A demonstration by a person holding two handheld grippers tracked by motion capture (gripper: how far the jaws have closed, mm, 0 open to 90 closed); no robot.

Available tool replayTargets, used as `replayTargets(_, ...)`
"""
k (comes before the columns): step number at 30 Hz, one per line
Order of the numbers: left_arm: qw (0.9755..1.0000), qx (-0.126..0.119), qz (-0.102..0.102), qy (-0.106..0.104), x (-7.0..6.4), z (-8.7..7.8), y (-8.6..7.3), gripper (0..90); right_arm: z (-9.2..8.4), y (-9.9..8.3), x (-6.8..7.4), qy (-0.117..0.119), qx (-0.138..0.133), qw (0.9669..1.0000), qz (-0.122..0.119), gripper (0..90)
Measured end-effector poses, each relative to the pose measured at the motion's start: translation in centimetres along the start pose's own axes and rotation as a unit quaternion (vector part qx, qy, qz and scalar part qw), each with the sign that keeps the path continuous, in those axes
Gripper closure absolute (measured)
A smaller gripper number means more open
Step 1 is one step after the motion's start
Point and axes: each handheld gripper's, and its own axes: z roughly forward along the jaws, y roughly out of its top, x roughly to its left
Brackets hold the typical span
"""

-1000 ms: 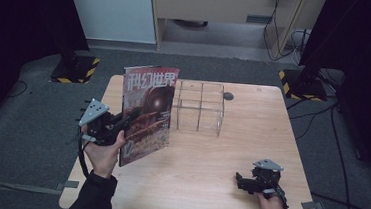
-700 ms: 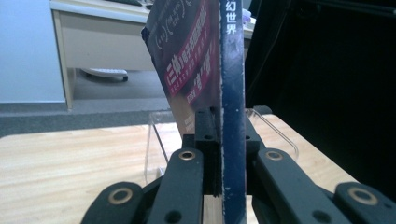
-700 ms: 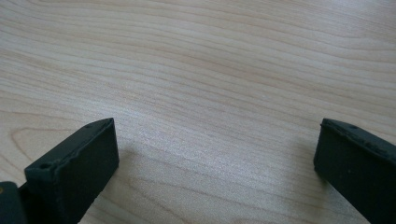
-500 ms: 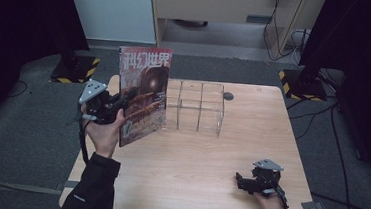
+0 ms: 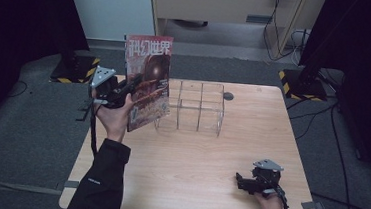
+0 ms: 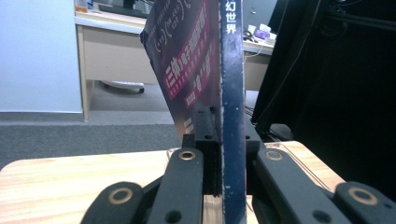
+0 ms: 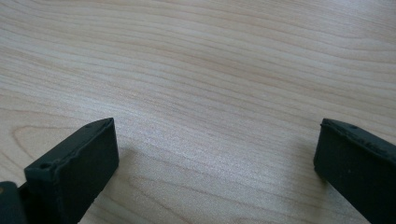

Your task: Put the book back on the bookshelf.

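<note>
one magazine (image 5: pixel 147 81) is clamped upright by the left gripper (image 5: pixel 124 92) beside a clear rack (image 5: pixel 193 107); the right gripper (image 5: pixel 247 183) is spread wide, holding nothing.

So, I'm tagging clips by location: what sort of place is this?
Probably an office turned recording room: a wooden table on grey carpet, black curtains either side, and a desk behind.

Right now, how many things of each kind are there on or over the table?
Magazine, held upright in the left claw: 1
Clear divided rack: 1
Small dark round thing: 1
Claws, counting the right claw: 2
Total: 5
</note>
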Motion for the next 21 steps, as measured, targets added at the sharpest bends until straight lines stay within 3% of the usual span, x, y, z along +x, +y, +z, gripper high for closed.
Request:
replayTargets(6,0.9999,0.004,-0.001,0.016,0.3,1.9,-0.5,83.9,0.0,0.0,0.0,0.000,0.000,1.0000,0.000,0.3)
replayTargets(21,0.9993,0.011,-0.014,0.032,0.9,5.7,-3.1,83.8,0.0,0.0,0.0,0.001,0.000,1.0000,-0.001,0.3)
